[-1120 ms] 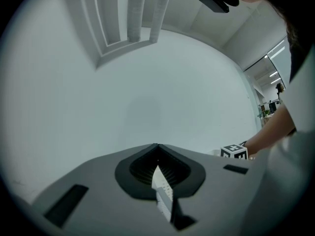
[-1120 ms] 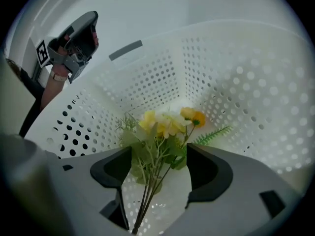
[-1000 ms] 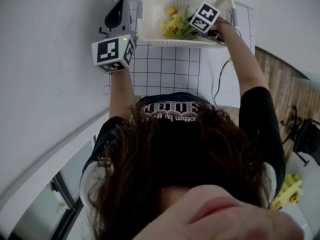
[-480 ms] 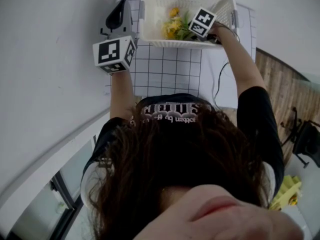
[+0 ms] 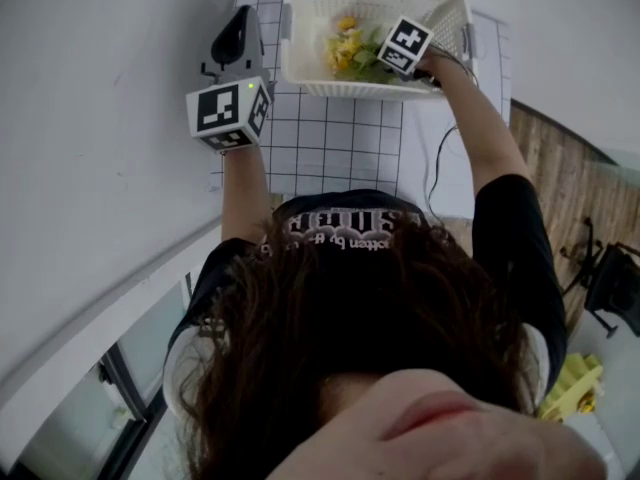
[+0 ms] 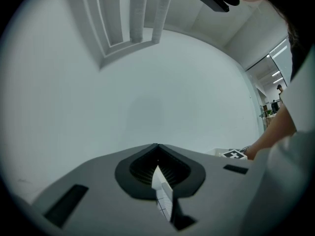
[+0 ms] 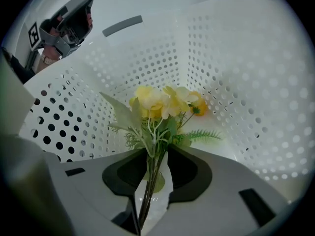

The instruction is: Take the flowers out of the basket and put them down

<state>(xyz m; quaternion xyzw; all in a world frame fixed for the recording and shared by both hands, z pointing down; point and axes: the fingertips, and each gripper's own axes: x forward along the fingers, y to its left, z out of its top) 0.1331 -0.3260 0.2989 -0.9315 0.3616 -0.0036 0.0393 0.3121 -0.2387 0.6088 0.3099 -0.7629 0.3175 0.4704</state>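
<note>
1. Far left, the left gripper (image 5: 237,23) points level over the table, its jaws drawn together at the tips with nothing between them. Beyond them there is only bare white wall.
2. Under and behind those jaws lies the gridded mat (image 5: 330,133); a sliver of it shows through the slit behind the closed tips.
3. Just right of the left jaws comes the white perforated basket (image 5: 300,28). It sits on the mat's far end.
4. Inside the basket are the flowers (image 5: 347,48), a yellow bunch with green leaves and a fern sprig. Their stems run straight down between the right jaws, and the blooms (image 7: 157,102) stand just past the tips, close to the basket's corner.
5. And the right gripper (image 7: 156,156) is tipped steeply down into the basket. Its jaws have just been closing, and now they pinch the stems, which fill the gap at the tips. The basket walls (image 7: 236,58) rise all round those jaws, and the left gripper (image 7: 69,21) peeks over the rim up at their left.
</note>
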